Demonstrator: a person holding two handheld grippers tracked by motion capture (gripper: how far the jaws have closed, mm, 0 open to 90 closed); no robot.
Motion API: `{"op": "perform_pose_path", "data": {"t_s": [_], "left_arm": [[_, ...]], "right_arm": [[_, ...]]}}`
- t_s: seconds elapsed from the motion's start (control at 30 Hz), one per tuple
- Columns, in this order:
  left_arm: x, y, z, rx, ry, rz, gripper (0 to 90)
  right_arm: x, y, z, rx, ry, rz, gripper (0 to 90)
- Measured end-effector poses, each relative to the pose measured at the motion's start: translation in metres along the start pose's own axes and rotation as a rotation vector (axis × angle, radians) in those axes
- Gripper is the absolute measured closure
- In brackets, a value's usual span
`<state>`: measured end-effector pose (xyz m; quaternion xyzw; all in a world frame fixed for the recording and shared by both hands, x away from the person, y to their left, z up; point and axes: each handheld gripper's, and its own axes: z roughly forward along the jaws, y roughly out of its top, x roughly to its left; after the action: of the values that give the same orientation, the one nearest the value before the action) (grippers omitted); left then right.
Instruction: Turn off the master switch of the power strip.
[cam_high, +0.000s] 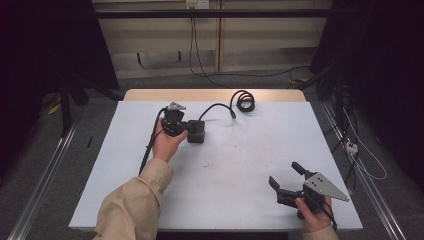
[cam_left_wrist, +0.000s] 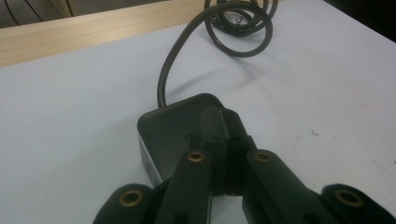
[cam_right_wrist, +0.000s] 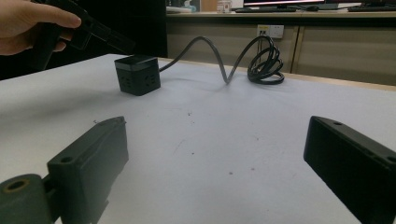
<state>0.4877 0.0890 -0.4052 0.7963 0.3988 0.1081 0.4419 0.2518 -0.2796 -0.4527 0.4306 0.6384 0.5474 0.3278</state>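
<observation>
Right tongs (cam_right_wrist: 215, 163) wide open, seemingly empty

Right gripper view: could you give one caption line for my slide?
Open right gripper faces a black cube socket block with coiled black cable.

White table (cam_high: 215, 195), grey floor (cam_high: 100, 90), wooden wall panels (cam_high: 160, 35)

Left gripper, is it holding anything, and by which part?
Cannot be told. The left gripper has its jaws together over the top of the black cube; a grip isn't clear. The right gripper is open, holding nothing.
</observation>
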Motion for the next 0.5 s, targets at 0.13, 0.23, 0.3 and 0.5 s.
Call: {"op": "perform_pose_path", "data": {"t_s": [0.13, 0.23, 0.3, 0.5], "left_arm": [[-0.0018, -0.0008, 0.0022, 0.006, 0.003, 0.01, 90.0], [-0.0031, -0.0015, 0.0037, 0.021, 0.004, 0.02, 90.0], [-0.0037, -0.0022, 0.0048, 0.019, 0.006, 0.014, 90.0], [-0.0023, -0.0021, 0.0044, 0.018, 0.017, 0.019, 90.0]], "right_arm": [[0.0001, 0.0, 0.0, 0.0, 0.0, 0.0, 6.0], [0.0, 0.0001, 0.0, -0.001, 0.0, -0.001, 6.1], [-0.0001, 0.0002, -0.0001, -0.001, 0.0, -0.001, 6.1], [-0.0002, 0.0001, -0.0002, 0.0, 0.001, -0.001, 6.1]]}}
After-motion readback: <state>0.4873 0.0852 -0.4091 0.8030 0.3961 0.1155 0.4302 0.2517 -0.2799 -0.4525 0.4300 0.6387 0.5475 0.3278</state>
